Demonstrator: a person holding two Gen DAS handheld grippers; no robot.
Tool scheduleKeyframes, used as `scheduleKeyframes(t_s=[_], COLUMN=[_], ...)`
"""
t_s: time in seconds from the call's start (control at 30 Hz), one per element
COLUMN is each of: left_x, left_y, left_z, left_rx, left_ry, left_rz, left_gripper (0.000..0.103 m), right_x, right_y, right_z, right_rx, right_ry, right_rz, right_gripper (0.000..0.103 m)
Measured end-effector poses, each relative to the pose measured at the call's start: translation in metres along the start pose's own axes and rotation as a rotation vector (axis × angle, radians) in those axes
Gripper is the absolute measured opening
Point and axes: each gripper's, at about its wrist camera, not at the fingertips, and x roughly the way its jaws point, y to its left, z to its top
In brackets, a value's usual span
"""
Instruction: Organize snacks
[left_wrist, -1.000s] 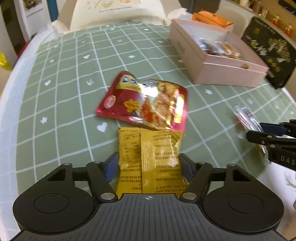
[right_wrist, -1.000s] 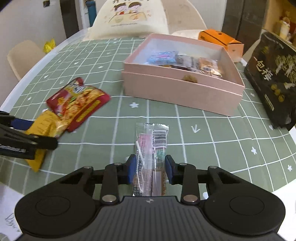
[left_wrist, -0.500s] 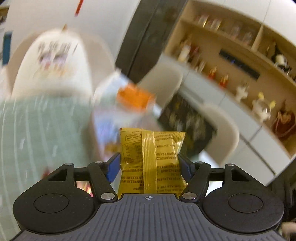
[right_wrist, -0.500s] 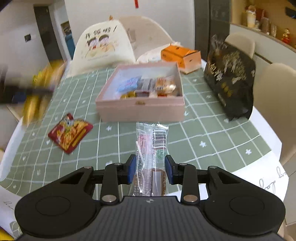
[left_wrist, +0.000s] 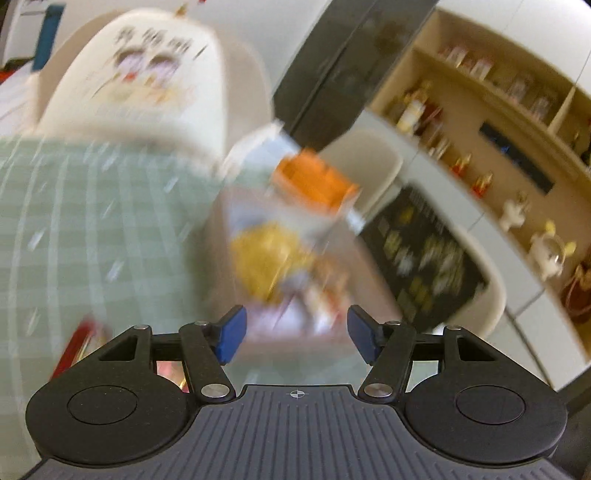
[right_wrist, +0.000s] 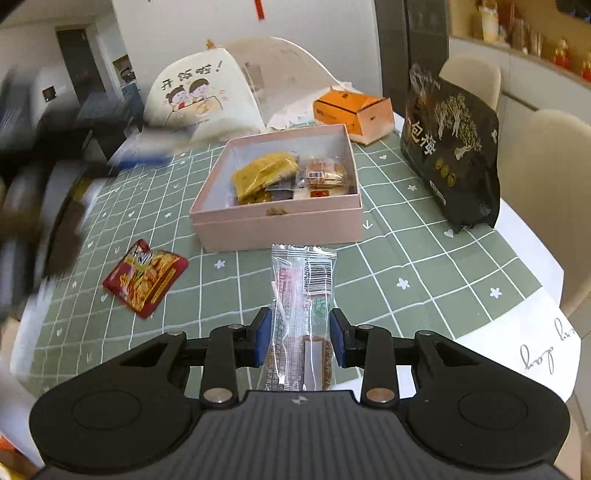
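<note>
My left gripper (left_wrist: 293, 334) is open and empty, held above the near end of the pink box (left_wrist: 218, 240); its view is blurred by motion. The yellow packet (right_wrist: 264, 175) lies in the pink box (right_wrist: 280, 223) on several other snacks and shows as a yellow blur in the left wrist view (left_wrist: 264, 258). My right gripper (right_wrist: 301, 338) is shut on a clear snack stick packet (right_wrist: 301, 295), held in front of the box and above the table. A red snack packet (right_wrist: 146, 277) lies on the green checked cloth left of the box.
An orange carton (right_wrist: 352, 109) stands behind the box. A tall black snack bag (right_wrist: 452, 155) stands at the right. A white cushion with a cartoon (right_wrist: 195, 99) rests on the far chair. The table's white edge (right_wrist: 532, 321) runs at the right.
My left gripper has opened and the yellow packet has dropped into the pink box. My right gripper has risen and pulled back, still holding the clear packet.
</note>
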Motion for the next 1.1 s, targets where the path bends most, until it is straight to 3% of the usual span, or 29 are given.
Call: scheduleKeyframes(t_s=[0.07, 0.2, 0.27, 0.3, 0.33, 0.43, 0.53, 0.63, 0.73, 0.83, 0.9, 1.0, 1.1], left_x=[-0.014, -0.038, -0.054, -0.063, -0.073, -0.109, -0.144, -0.188, -0.242, -0.293, -0.322, -0.353, -0.364], left_y=[0.013, 0.025, 0.032, 0.037, 0.043, 0.066, 0.094, 0.124, 0.158, 0.204, 0.243, 0.3, 0.352], left_z=[-0.028, -0.069, -0.082, -0.086, -0.09, -0.102, -0.112, -0.124, -0.139, -0.165, -0.191, -0.235, -0.282], left_rx=[-0.035, -0.082, -0.097, -0.111, -0.126, -0.157, -0.201, -0.267, -0.279, -0.308, -0.367, -0.433, -0.476], left_ry=[0.027, 0.081, 0.071, 0.064, 0.055, 0.007, -0.051, -0.141, -0.223, -0.256, -0.239, -0.193, -0.107], left_rz=[0.031, 0.076, 0.122, 0.149, 0.168, 0.219, 0.263, 0.287, 0.342, 0.43, 0.483, 0.508, 0.54], left_gripper=[0.064, 0.064, 0.064, 0.064, 0.064, 0.064, 0.063, 0.063, 0.063, 0.063, 0.062, 0.059, 0.055], right_x=[-0.001, -0.002, 0.01, 0.021, 0.036, 0.076, 0.087, 0.081, 0.061, 0.045, 0.036, 0.03, 0.034], right_y=[0.0, 0.001, -0.004, -0.008, -0.012, -0.018, -0.002, 0.045, 0.123, 0.209, 0.281, 0.39, 0.492], right_z=[0.022, 0.095, 0.134, 0.15, 0.162, 0.172, 0.147, 0.112, 0.071, 0.032, -0.001, -0.053, -0.112], right_rx=[-0.01, -0.02, 0.008, 0.027, 0.043, 0.122, 0.117, 0.021, -0.117, -0.167, -0.209, -0.342, -0.433], right_ry=[-0.028, -0.116, -0.161, -0.175, -0.17, -0.124, -0.102, -0.073, -0.077, -0.052, -0.038, -0.046, 0.001], right_rz=[0.017, 0.083, 0.115, 0.12, 0.115, 0.079, 0.065, 0.047, 0.081, 0.203, 0.315, 0.372, 0.47], right_gripper=[0.033, 0.034, 0.051, 0.069, 0.075, 0.075, 0.075, 0.075, 0.075, 0.075, 0.075, 0.075, 0.075])
